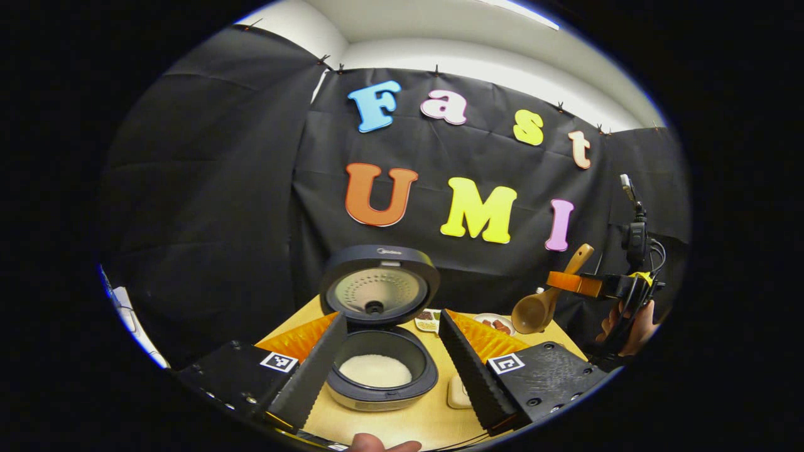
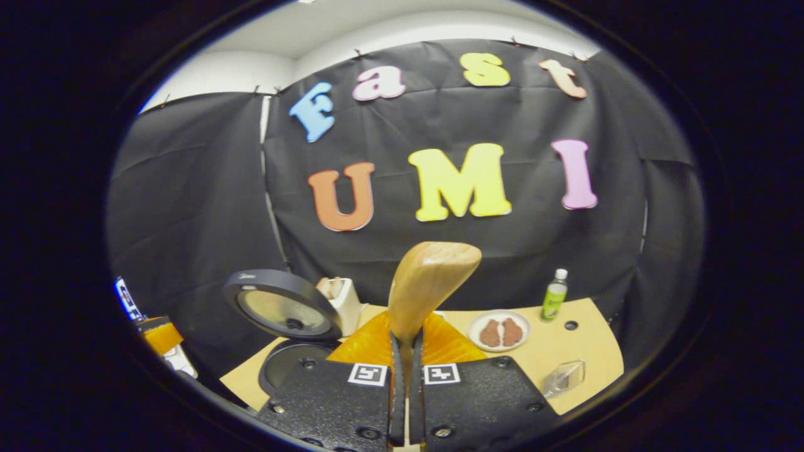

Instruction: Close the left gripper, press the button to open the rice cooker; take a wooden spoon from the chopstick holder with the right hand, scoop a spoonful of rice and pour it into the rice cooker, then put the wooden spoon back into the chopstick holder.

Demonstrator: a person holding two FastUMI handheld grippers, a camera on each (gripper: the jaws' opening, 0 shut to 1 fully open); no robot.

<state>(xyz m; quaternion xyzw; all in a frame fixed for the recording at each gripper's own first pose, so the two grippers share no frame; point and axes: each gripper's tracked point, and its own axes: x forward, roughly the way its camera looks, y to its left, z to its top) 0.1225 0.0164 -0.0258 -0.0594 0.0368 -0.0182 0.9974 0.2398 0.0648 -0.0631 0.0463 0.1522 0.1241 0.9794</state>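
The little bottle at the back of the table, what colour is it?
The bottle is green with a white cap, best seen in the right gripper view.

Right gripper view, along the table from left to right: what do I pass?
Open rice cooker lid → white chopstick holder → wooden spoon clamped upright in the right gripper → plate with two brown pieces → green bottle → small clear container near the table's front edge.
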